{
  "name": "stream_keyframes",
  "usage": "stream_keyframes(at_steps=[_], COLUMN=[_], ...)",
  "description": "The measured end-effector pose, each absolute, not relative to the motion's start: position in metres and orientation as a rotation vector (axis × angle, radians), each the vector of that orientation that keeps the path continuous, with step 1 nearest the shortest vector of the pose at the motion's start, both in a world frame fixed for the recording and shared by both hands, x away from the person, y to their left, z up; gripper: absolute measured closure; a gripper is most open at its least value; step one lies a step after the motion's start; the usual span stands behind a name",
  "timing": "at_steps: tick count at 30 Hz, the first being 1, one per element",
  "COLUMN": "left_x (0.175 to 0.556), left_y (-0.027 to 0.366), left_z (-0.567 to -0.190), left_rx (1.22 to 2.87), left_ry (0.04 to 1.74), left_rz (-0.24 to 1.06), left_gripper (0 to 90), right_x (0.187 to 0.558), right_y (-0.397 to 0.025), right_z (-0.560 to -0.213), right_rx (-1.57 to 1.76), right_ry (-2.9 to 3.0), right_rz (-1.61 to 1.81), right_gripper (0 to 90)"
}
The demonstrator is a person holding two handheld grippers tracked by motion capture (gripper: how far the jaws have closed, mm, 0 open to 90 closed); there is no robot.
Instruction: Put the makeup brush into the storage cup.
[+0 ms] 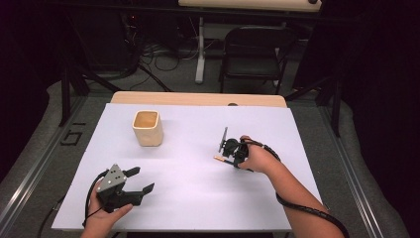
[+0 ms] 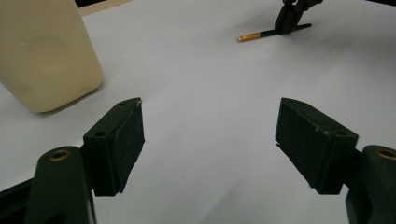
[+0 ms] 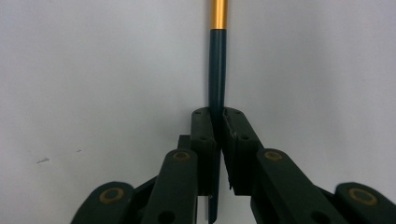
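A lab or studio. Behind the white-covered table stand a folding chair and tangled floor cables. Dark curtains flank the table.

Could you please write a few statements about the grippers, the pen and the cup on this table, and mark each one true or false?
1. The right gripper is shut on the pen. True.
2. The left gripper is closed around the cup. False: its jaws stand wide apart with nothing between them, and the cup stands apart from it, farther up the table.
3. The pen has a dark body and a gold-coloured end. True.
4. The pen stands inside the cup. False: it is low over the white sheet, in the right gripper's jaws, well to the right of the cup.
5. The cup stands upright on the white sheet. True.
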State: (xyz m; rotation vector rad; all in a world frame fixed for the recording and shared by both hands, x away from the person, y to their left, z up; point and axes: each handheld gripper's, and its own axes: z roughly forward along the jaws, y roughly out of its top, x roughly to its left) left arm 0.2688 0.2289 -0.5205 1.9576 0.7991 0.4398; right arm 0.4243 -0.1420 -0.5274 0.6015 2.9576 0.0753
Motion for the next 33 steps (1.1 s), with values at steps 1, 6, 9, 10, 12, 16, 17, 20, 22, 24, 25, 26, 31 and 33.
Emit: stream_keyframes(at_steps=[1, 6, 9, 10, 12, 16, 17, 20, 22, 24, 25, 26, 31, 33], left_x=[0.2687, 0.2686, 0.2686, 0.2687, 0.2687, 0.2686, 0.2685, 0.2685, 0.2684, 0.2685, 0.2685, 0.2685, 0.2687, 0.2686], left_y=[0.229, 0.2289, 0.2287, 0.2288, 0.2288, 0.2287, 0.2287, 0.2287, 0.2288, 0.229, 0.229, 0.229, 0.2289, 0.2286], left_z=[-0.5205, -0.5204, -0.5205, -0.5204, -0.5204, -0.5204, -0.5203, -0.5204, -0.5203, -0.5203, -0.5203, -0.5203, -0.5204, -0.5205], left_rx=[1.957, 1.957, 1.96, 1.962, 1.963, 1.962, 1.963, 1.96, 1.96, 1.96, 1.96, 1.96, 1.961, 1.96], left_ry=[0.8, 0.799, 0.796, 0.794, 0.795, 0.798, 0.795, 0.795, 0.8, 0.8, 0.8, 0.8, 0.799, 0.801], left_rz=[0.44, 0.438, 0.44, 0.442, 0.442, 0.441, 0.442, 0.44, 0.441, 0.442, 0.442, 0.441, 0.441, 0.438], left_gripper=[24.0, 24.0, 24.0, 24.3, 24.6, 24.8, 24.8, 24.8, 24.8, 24.8, 24.8, 24.8, 24.8, 24.9], right_x=[0.4244, 0.4259, 0.4258, 0.4257, 0.4254, 0.4247, 0.4246, 0.4246, 0.4242, 0.4241, 0.4241, 0.424, 0.4222, 0.4219], right_y=[-0.142, -0.142, -0.1421, -0.1422, -0.1423, -0.1424, -0.1424, -0.1423, -0.1419, -0.142, -0.142, -0.1422, -0.1416, -0.1414], right_z=[-0.5275, -0.5267, -0.5273, -0.5272, -0.5263, -0.5273, -0.5273, -0.5273, -0.5272, -0.5272, -0.5272, -0.5267, -0.5237, -0.5218], right_rx=[0.602, 0.605, 0.607, 0.608, 0.611, 0.605, 0.603, 0.599, 0.596, 0.597, 0.597, 0.595, 0.589, 0.588], right_ry=[2.96, 2.968, 2.965, 2.965, 2.968, 2.964, 2.963, 2.963, 2.958, 2.959, 2.959, 2.958, 2.952, 2.95], right_rz=[0.076, 0.062, 0.074, 0.073, 0.058, 0.076, 0.076, 0.076, 0.072, 0.075, 0.075, 0.072, 0.077, 0.073], right_gripper=[83.2, 83.4, 83.7, 83.8, 84.0, 84.2, 84.2, 84.3, 84.3, 84.4, 84.4, 84.4, 84.5, 84.5])
